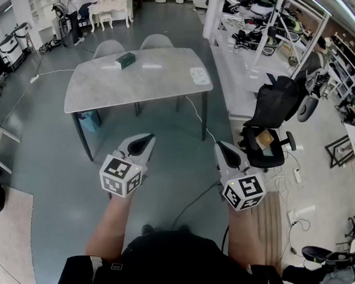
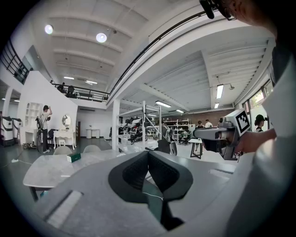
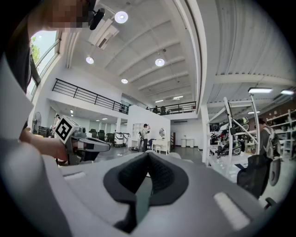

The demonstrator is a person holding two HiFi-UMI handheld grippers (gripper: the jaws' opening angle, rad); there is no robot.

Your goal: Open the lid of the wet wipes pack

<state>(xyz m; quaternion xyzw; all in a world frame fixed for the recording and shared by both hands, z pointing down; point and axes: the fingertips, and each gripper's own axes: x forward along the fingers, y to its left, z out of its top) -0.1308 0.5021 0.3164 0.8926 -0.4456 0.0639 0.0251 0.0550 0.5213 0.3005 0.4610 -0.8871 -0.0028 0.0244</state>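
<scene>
A grey table (image 1: 108, 94) stands a few steps ahead of me. On it lie a green pack (image 1: 127, 59) at the far side and a flat whitish pack (image 1: 200, 75) near the right edge; I cannot tell which is the wet wipes. The green pack (image 2: 73, 157) also shows in the left gripper view. My left gripper (image 1: 148, 137) and right gripper (image 1: 218, 145) are held side by side in front of my body, well short of the table. Both are shut and empty. In their own views the left gripper (image 2: 148, 152) and the right gripper (image 3: 148, 154) have their pads pressed together.
Two pale chairs (image 1: 155, 41) stand behind the table and a blue bin (image 1: 89, 120) sits under it. A black office chair (image 1: 270, 123) is to the right, beside white shelving (image 1: 258, 22). A cable (image 1: 191, 200) crosses the floor. A person (image 1: 69, 3) stands far back left.
</scene>
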